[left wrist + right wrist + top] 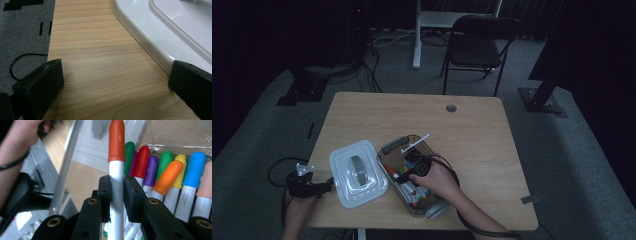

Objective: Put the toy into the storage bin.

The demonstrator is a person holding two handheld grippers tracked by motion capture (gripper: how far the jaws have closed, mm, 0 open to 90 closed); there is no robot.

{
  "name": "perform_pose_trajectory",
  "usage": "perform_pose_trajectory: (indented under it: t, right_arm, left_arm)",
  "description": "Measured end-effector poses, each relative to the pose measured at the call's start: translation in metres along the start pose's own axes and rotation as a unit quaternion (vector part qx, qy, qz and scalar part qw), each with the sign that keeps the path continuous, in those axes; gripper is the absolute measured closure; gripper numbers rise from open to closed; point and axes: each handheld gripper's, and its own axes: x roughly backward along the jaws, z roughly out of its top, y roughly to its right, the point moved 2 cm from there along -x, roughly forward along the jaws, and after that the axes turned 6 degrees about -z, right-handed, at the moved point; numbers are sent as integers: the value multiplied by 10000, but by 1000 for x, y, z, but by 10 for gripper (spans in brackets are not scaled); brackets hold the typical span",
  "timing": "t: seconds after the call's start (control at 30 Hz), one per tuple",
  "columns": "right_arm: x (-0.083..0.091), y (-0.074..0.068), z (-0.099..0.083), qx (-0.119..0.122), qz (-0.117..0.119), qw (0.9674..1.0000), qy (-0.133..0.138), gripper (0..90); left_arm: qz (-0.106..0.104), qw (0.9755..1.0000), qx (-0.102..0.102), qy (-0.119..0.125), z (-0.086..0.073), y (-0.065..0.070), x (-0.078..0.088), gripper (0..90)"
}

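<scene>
From the high view the right gripper (418, 169) mostly hides behind the hand inside the clear box (388, 152). Its own view shows fingers clamped on a red-capped marker (116, 142) above the other markers (172, 173). Left gripper (115, 82) fingers sit apart over the bench (95, 67), by the white lid (155, 32).

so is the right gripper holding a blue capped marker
No, the right gripper's fingers clamp a marker with an orange-red cap; the blue-capped marker lies in the box.

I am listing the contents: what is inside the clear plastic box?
The clear box holds markers with coloured caps. The right gripper grips one marker with a red-orange cap. The person's right hand covers some markers.
</scene>
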Motion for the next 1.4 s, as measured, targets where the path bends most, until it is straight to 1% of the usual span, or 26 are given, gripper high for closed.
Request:
perform_pose_trajectory:
  t: [0.03, 0.07, 0.13, 0.2, 0.23, 0.33, 0.37, 0.4, 0.43, 0.5, 0.57, 0.63, 0.67, 0.7, 0.73, 0.8, 0.93, 1.0, 1.03, 1.13, 1.17, 1.2, 1.23, 1.3, 1.37, 1.4]
  right_arm:
    - [-2, 0, 0, 24, -44, 10000, -32, 766]
    - [-4, 0, 0, 18, -35, 10000, -77, 767]
    - [-9, 0, 1, -15, 59, 9997, -248, 767]
    - [-11, 0, 1, -41, 95, 9995, -297, 767]
    - [-15, 0, 1, 7, 78, 9990, -438, 766]
    - [-21, 0, 2, 48, 97, 9980, -617, 764]
    - [-22, 0, 2, 43, 82, 9978, -659, 762]
    - [-25, 1, 2, 79, 17, 9970, -771, 760]
    - [-26, 1, 1, 64, 21, 9970, -768, 753]
    - [-26, 1, 1, 82, 64, 9967, -809, 704]
    - [-22, 0, 2, 97, 119, 9972, -727, 679]
    - [-17, -1, 3, 170, 119, 9980, -602, 659]
    - [-13, -1, 4, 217, 123, 9985, -481, 639]
    - [-10, -1, 4, 296, 108, 9987, -399, 615]
    - [-6, 0, 5, 369, 80, 9988, -319, 616]
    - [2, 1, 6, 491, 59, 9987, -152, 595]
    - [22, 5, 4, 643, 78, 9977, 222, 577]
    - [34, 8, 2, 646, 110, 9969, 429, 554]
    - [40, 10, 1, 727, 79, 9957, 568, 544]
    - [62, 17, -3, 812, -10, 9917, 996, 515]
    - [68, 20, -4, 759, -25, 9909, 1112, 514]
    - [68, 20, -4, 759, -25, 9909, 1112, 514]
    - [80, 28, -6, 736, -128, 9875, 1384, 494]
    - [90, 37, -9, 633, -213, 9850, 1594, 481]
    - [98, 47, -13, 592, -301, 9808, 1836, 474]
    - [101, 52, -15, 537, -322, 9804, 1868, 474]
  left_arm:
    - [3, 10000, -4, 0, 0, 0, 0, 6]
    - [-1, 10000, 7, 0, 0, 0, 0, 6]
    - [-4, 10000, 12, 3, 0, 0, 0, 6]
    - [-4, 10000, 6, -4, 0, 0, 0, 6]
    - [-3, 10000, 6, -5, 0, 0, 0, 6]
    - [-3, 10000, 7, -6, 0, 0, 0, 6]
    - [-3, 10000, 5, -7, 0, 0, 0, 6]
    - [-3, 10000, 5, -6, 0, 0, 0, 6]
    - [-3, 10000, 4, -7, 0, 0, 0, 7]
    - [-3, 10000, 5, -7, 0, 0, 0, 6]
    - [-3, 10000, 6, -6, 0, 0, 0, 7]
    - [-2, 10000, 11, 1, 0, 0, 0, 6]
    - [0, 10000, 7, 0, 0, 0, 0, 6]
    - [0, 10000, 3, -1, 0, 0, 0, 7]
    - [0, 10000, 4, -1, 0, 0, 0, 6]
    - [0, 10000, 4, 0, 0, 0, 0, 6]
    - [0, 10000, 4, 1, 0, 0, 0, 6]
    - [-1, 10000, 4, 0, 0, 0, 0, 6]
    - [-3, 10000, 4, -10, 0, 0, 0, 6]
    - [-2, 10000, 5, -7, 0, 0, 0, 6]
    - [-2, 10000, 4, -7, 0, 0, 0, 6]
    - [-2, 10000, 4, -7, 0, 0, 0, 6]
    - [-3, 10000, 4, -6, 0, 0, 0, 6]
    - [-2, 10000, 4, -6, 0, 0, 0, 7]
    - [-2, 10000, 5, -5, 0, 0, 0, 6]
    - [-1, 10000, 4, -5, 0, 0, 0, 6]
